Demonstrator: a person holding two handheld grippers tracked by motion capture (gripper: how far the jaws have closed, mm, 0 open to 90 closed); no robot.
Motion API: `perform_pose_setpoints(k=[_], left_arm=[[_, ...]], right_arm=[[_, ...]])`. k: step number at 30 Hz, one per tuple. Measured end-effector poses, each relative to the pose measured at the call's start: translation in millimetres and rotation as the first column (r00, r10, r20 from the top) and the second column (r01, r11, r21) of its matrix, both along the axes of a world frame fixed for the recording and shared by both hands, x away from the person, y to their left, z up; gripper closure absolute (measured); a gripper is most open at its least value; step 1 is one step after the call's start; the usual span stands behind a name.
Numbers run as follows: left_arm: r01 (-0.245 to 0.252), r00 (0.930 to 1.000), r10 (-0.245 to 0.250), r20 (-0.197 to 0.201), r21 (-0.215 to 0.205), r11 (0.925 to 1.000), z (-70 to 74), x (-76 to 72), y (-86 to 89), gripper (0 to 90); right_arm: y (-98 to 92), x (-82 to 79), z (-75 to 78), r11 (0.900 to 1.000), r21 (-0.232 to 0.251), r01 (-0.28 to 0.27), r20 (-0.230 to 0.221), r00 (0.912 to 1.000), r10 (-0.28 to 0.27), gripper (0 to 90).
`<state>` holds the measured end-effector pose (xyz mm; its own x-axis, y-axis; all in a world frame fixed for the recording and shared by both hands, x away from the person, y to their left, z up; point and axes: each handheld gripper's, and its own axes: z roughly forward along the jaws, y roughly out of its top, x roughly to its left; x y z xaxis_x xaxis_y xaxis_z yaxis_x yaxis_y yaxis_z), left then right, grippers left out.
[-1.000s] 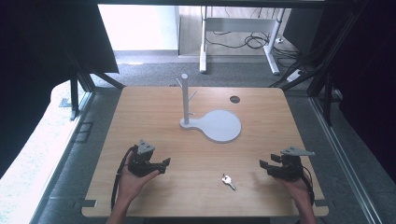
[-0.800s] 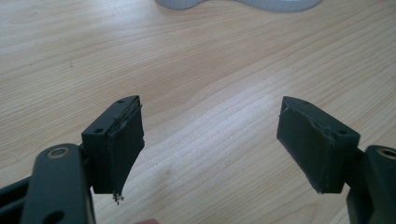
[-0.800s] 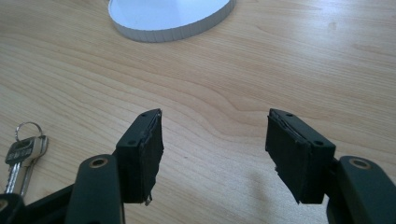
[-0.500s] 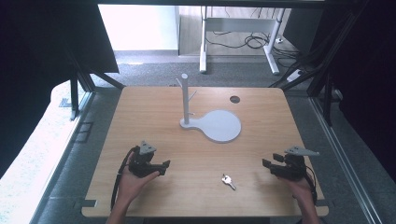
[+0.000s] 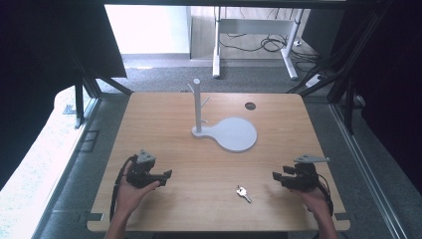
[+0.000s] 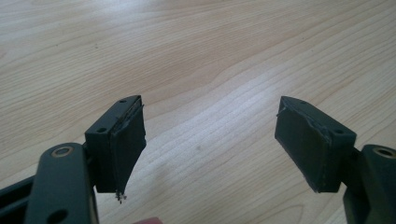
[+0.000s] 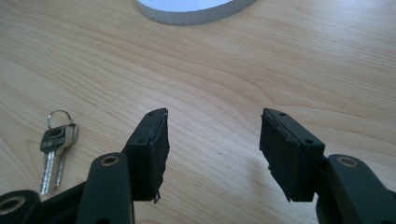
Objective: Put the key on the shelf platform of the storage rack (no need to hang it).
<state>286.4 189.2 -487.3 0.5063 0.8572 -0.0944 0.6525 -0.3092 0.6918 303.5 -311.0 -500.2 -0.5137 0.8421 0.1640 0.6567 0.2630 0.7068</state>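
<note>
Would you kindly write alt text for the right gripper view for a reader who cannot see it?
The right gripper hangs open and empty over a wooden table. A pair of keys on a ring lies flat beside its jaws, and the rim of a round white base shows at the top.

The table (image 5: 164,124) is pale wood with fine, wavy brown grain, and a small dark round hole (image 5: 250,105) sits toward its upper right. At the centre of the high view the stand (image 5: 226,130), post and round base alike, is light grey-white. The keys (image 7: 55,151) at the lower left of the right gripper view are silvery metal, dark at the heads. Both the left gripper (image 6: 210,144) and the right gripper (image 7: 212,149) are matte black.
</note>
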Motion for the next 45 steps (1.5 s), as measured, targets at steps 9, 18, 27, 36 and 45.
perform_pose_setpoints(k=[9, 18, 27, 36, 45], left_arm=[[0.019, 0.9998, -0.019, 0.007, 0.003, 0.9998, 2.7, -5.5, -1.0, 24.7], [0.029, 0.9995, -0.029, -0.016, 0.022, 0.9993, -5.9, -5.7, -0.3, 24.6], [0.039, 0.9991, -0.039, -0.018, 0.016, 0.9991, -5.8, -7.6, 0.0, 24.9], [0.03, 0.9988, -0.028, -0.04, 0.029, 0.9991, -9.3, -8.6, 4.1, 25.4], [0.058, 0.9972, -0.056, -0.049, 0.044, 0.9973, -11.4, -9.4, 2.1, 27.0]], right_arm=[[27.7, 7.8, 28.3, 0.991, -0.107, -0.074, -0.056, 0.9961, 0.069, 48.8], [59.5, 11.5, 46.4, 0.98, -0.134, -0.144, -0.163, 0.9791, 0.122, 53.6], [89.6, 15.1, 35.6, 0.952, -0.193, -0.237, -0.225, 0.9552, 0.192, 55.5], [112.5, 11.3, 31.4, 0.928, -0.21, -0.309, -0.261, 0.9321, 0.252, 56.9], [133.1, 11.9, 26.6, 0.917, -0.227, -0.327, -0.322, 0.9142, 0.246, 61.4]])
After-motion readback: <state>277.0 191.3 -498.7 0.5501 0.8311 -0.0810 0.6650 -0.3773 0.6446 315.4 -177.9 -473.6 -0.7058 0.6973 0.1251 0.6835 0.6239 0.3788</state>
